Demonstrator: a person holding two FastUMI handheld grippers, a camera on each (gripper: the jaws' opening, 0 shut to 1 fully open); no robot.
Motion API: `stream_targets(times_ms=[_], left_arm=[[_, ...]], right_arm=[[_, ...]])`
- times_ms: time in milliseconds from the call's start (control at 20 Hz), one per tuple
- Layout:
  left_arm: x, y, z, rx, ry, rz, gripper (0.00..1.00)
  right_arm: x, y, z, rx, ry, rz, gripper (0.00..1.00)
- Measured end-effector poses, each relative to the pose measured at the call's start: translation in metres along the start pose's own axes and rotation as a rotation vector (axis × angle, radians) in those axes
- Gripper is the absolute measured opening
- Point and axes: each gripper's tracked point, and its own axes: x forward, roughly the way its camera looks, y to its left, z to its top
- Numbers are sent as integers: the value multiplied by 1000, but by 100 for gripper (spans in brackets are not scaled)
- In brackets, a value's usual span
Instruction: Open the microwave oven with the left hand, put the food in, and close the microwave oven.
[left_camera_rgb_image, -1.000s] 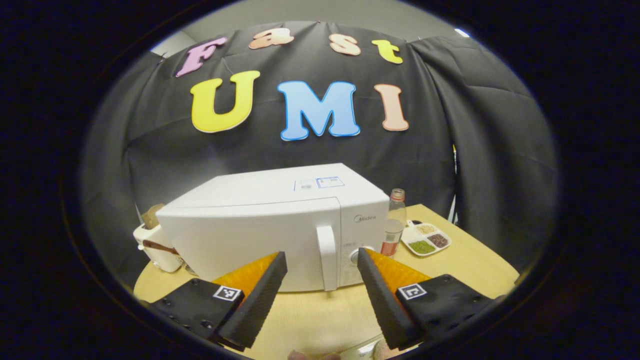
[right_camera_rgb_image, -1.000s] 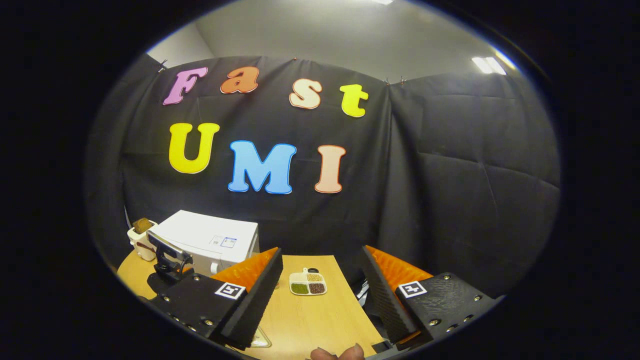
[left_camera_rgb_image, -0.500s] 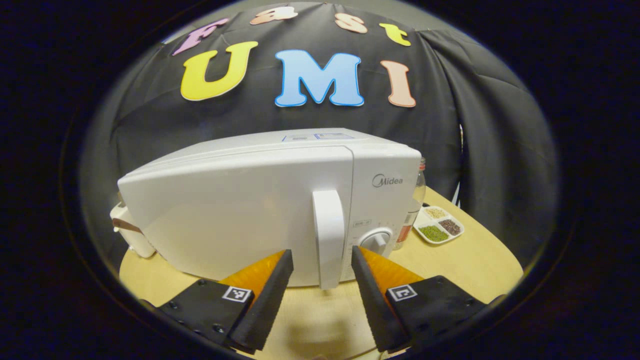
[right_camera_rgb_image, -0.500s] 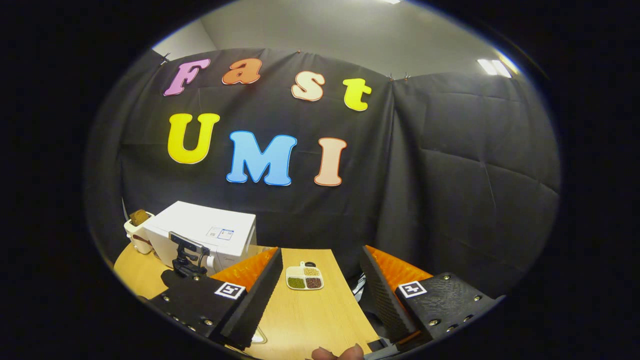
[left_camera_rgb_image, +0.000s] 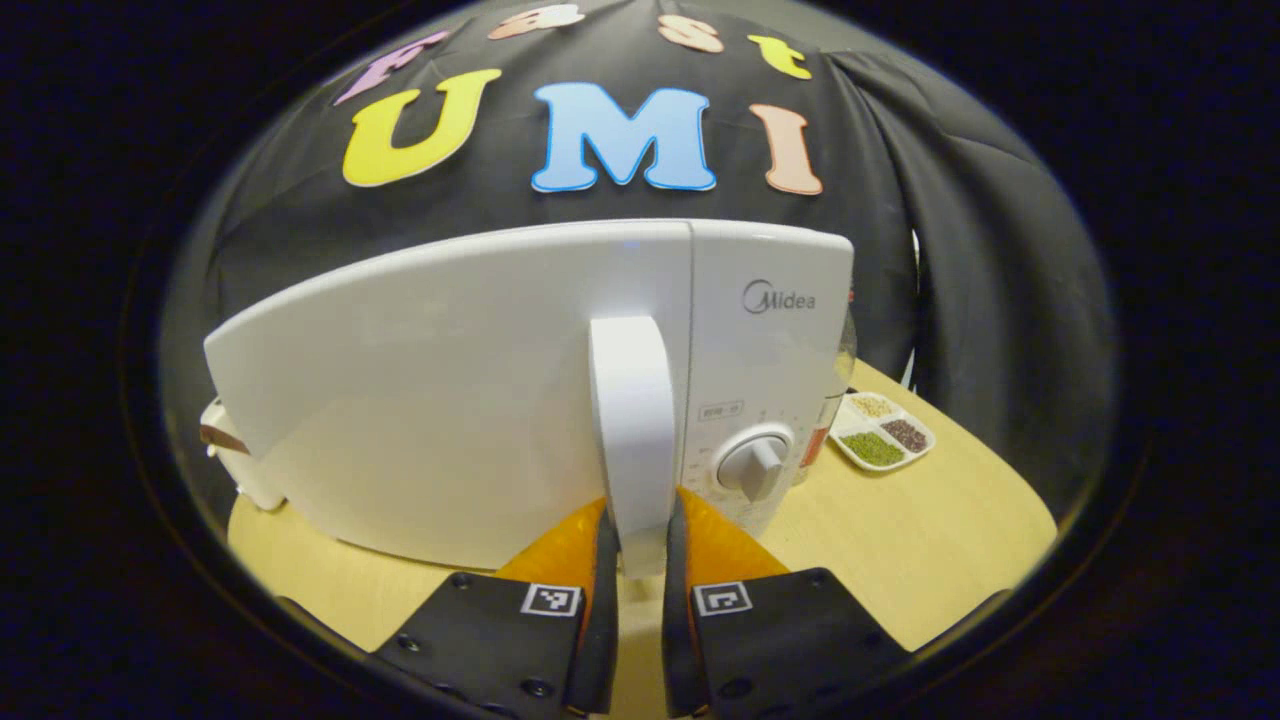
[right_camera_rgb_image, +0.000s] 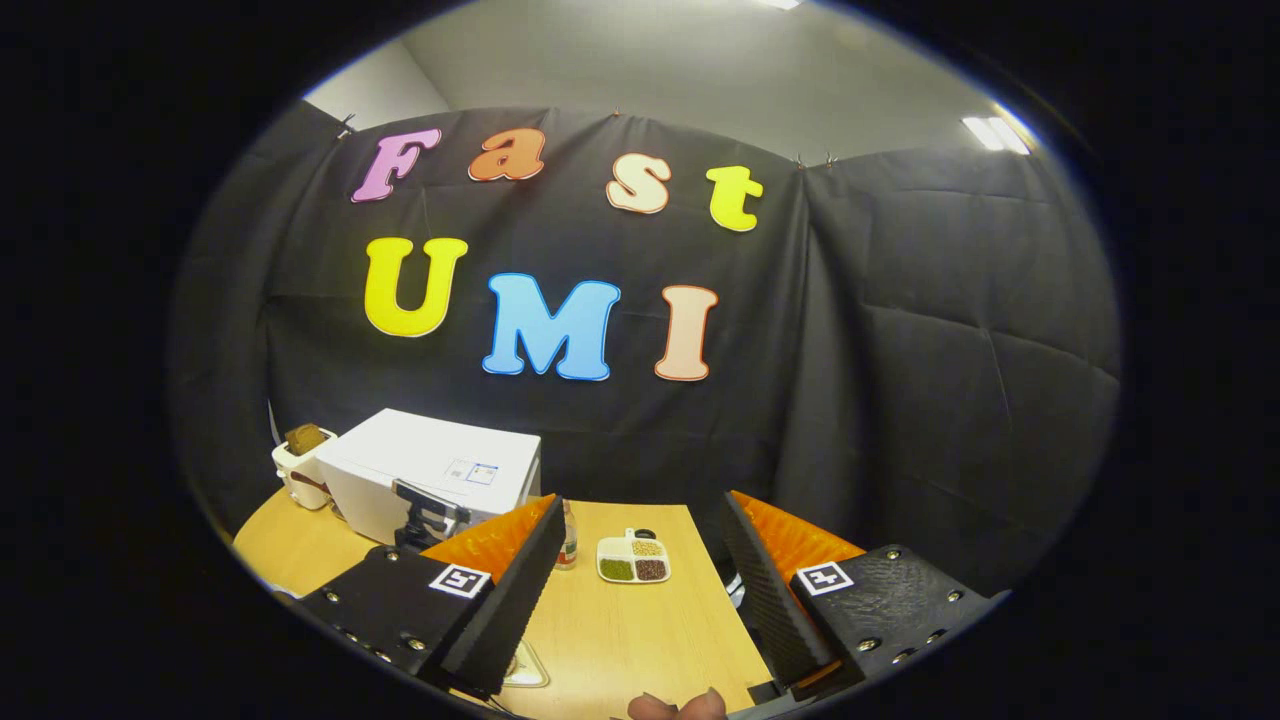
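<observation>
In the left gripper view, the left gripper is nearly closed, one finger on each side of the lower end of the handle, both pressing against it. The handle stands upright on the closed door of the microwave, which sits on the wooden table. Just right of the handle is a round knob. Right of the microwave and partly hidden behind it stands a bottle, and farther right lies a divided tray with grains in its compartments. At the microwave's far left a white container peeks out.

In the right gripper view, the right gripper hangs wide open above the near edge of the table, holding nothing. A fingertip shows at the bottom edge. Beyond the fingers lie the tray and the bottle; farther left is the microwave with the left gripper in front of it, and the container at its far side.
</observation>
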Motion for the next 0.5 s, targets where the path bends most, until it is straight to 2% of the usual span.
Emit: stream_targets(times_ms=[50, 200, 500], left_arm=[[-1, 0, -1, 17, -1, 0, 24], [-1, -1, 0, -29, 2, -27, 21], [-3, -1, -2, 30, 47, -61, 21]], right_arm=[[-1, 2, 0, 7, -10, 18, 95], [-8, 6, -4, 17, -15, 63, 96], [-27, -5, -13, 32, -20, 97, 96]])
